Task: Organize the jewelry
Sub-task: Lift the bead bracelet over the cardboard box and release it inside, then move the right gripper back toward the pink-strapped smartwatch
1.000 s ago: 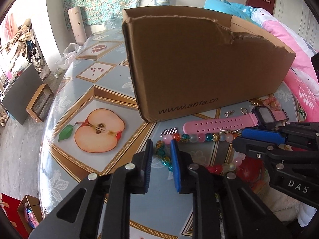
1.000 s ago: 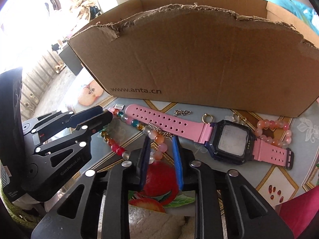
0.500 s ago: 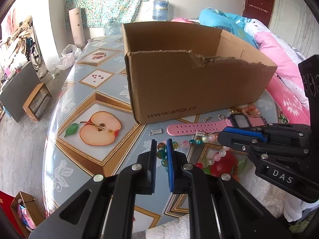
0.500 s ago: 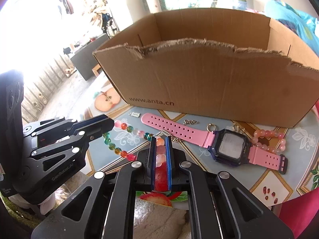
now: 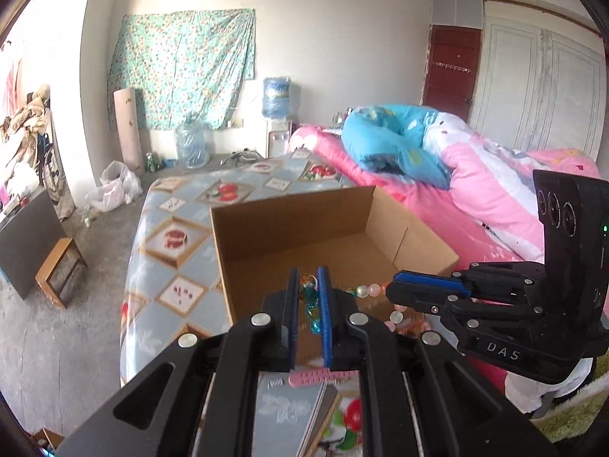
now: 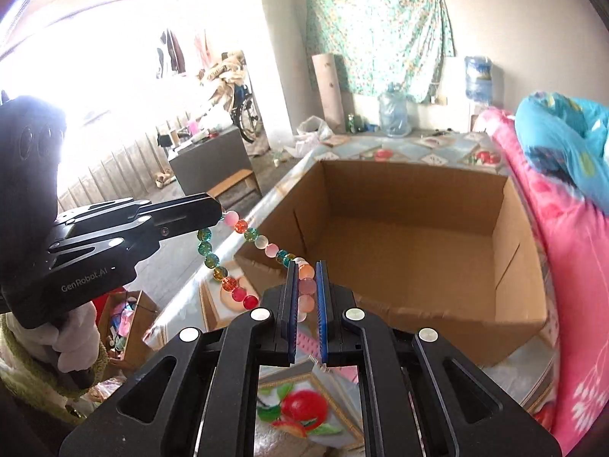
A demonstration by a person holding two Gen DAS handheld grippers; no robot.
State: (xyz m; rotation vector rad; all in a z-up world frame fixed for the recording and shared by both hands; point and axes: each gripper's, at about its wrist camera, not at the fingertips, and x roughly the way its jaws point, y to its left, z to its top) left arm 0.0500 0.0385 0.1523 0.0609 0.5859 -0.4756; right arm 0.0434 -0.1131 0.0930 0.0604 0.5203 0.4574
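Light: strong daylight from the left, blown out to white in right wrist view | Blur: slight (bedding point(image 5: 495, 175) soft) | Edges: fisheye bending, dark corner vignette | Shadow: inside cardboard box point(image 6: 399, 236)

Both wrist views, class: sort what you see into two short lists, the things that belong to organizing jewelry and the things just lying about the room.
Belongs to the job:
- bead necklace, held between both tongs
- left tongs
- right tongs
- cardboard box, open and empty
- pink watch strap on the table

Just lying about:
- pink quilt
- blue pillow
- water bottle
- floral cloth
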